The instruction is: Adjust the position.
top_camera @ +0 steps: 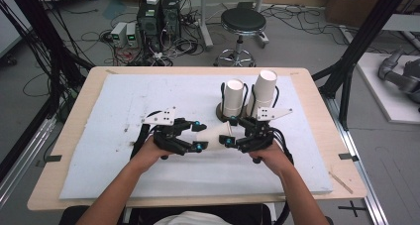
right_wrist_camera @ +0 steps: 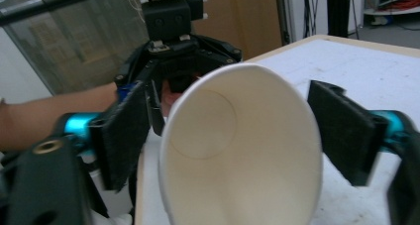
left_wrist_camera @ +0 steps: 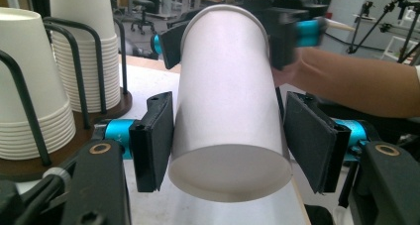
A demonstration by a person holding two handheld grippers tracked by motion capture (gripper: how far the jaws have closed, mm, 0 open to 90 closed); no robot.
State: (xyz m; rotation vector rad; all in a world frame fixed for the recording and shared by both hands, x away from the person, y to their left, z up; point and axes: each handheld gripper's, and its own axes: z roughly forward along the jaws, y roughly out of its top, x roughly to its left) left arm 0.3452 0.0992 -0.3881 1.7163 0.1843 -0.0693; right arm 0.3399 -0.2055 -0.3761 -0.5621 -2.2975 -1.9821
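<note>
A white paper cup (top_camera: 215,133) hangs on its side above the white mat (top_camera: 129,101), between both grippers. My left gripper (top_camera: 198,136) is shut on its base end; in the left gripper view both pads (left_wrist_camera: 153,140) press the cup (left_wrist_camera: 228,111). The cup's open mouth (right_wrist_camera: 242,150) faces my right gripper (top_camera: 229,131), whose jaws stand open either side of the rim, with a thin gap at the left pad (right_wrist_camera: 124,136). In the left gripper view the right gripper (left_wrist_camera: 228,34) is blurred at the cup's far end. The left gripper (right_wrist_camera: 173,81) shows beyond the cup in the right gripper view.
Two stacks of upside-down paper cups (top_camera: 234,98) (top_camera: 262,93) stand in black wire holders on round wooden bases just behind the grippers; they are close at the left in the left gripper view (left_wrist_camera: 29,86). A stool (top_camera: 242,22) and computer boxes (top_camera: 158,17) are on the floor beyond the table.
</note>
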